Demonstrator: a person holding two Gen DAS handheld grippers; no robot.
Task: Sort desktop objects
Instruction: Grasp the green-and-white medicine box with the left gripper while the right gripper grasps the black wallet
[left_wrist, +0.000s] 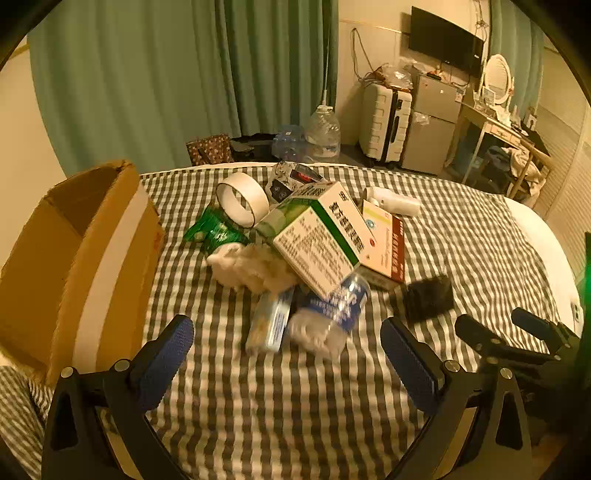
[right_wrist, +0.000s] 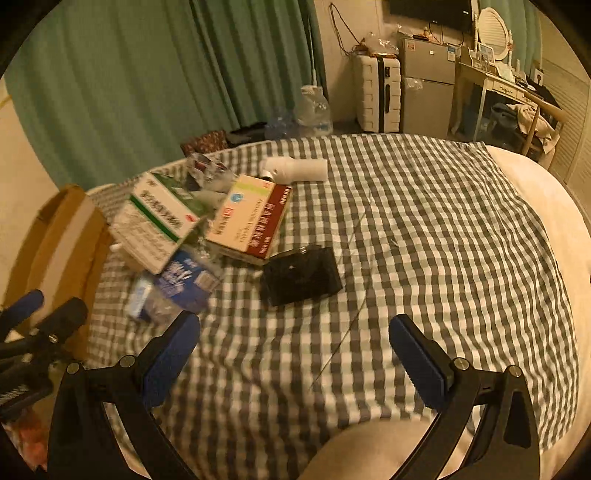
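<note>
Both grippers hover wide open and empty above a checked cloth (left_wrist: 461, 236) strewn with clutter.
Left gripper (left_wrist: 288, 354) hangs over a blurred bottle (left_wrist: 332, 314) and a small blue box (left_wrist: 271, 321); right gripper (right_wrist: 295, 350) hangs over bare cloth near a black case (right_wrist: 301, 275). A green-and-white box (left_wrist: 317, 240) leans on the heap, beside a tape roll (left_wrist: 242, 199). A cardboard box (left_wrist: 74, 266) stands at the left.

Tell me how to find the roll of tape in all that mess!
Start at the big cardboard box on the checked cloth. Look right, to the far edge of the pile. The tape roll stands tilted on its edge: the only round white ring, leaning above a green packet.
</note>
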